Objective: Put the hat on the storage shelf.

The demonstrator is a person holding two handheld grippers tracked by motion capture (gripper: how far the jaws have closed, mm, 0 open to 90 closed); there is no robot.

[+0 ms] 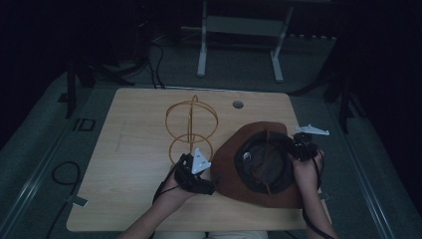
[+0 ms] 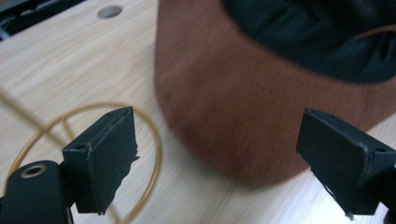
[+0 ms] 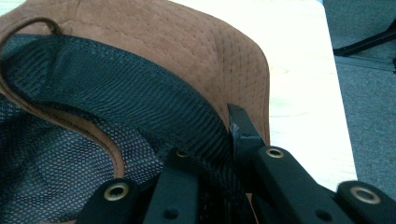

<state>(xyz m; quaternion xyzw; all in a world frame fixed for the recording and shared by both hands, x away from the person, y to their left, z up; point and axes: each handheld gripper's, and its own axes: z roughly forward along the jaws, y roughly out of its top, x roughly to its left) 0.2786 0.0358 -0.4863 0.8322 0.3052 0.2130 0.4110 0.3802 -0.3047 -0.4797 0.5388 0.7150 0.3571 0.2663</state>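
A brown suede hat point(image 1: 234, 164) lies upside down on the right half of the wooden table point(image 1: 139, 149), its dark mesh lining facing up. My right gripper point(image 1: 301, 147) is shut on the hat's far right rim; in the right gripper view the jaws point(image 3: 229, 135) pinch the black inner band and brown brim point(image 3: 187, 42). My left gripper point(image 1: 206, 181) hovers at the hat's left edge, open. Its wide-spread jaws point(image 2: 217, 121) face the brown brim point(image 2: 224, 107) without touching it. A gold wire hat stand point(image 1: 191, 124) rises at the table's middle, and its base ring point(image 2: 158, 149) lies just left of my left gripper.
A round cable hole point(image 1: 238, 104) sits near the table's far edge. White desk legs point(image 1: 201, 50) stand on the grey floor behind. A black cable point(image 1: 64, 174) loops on the floor at the left. The table's right edge point(image 3: 336, 116) runs close to my right gripper.
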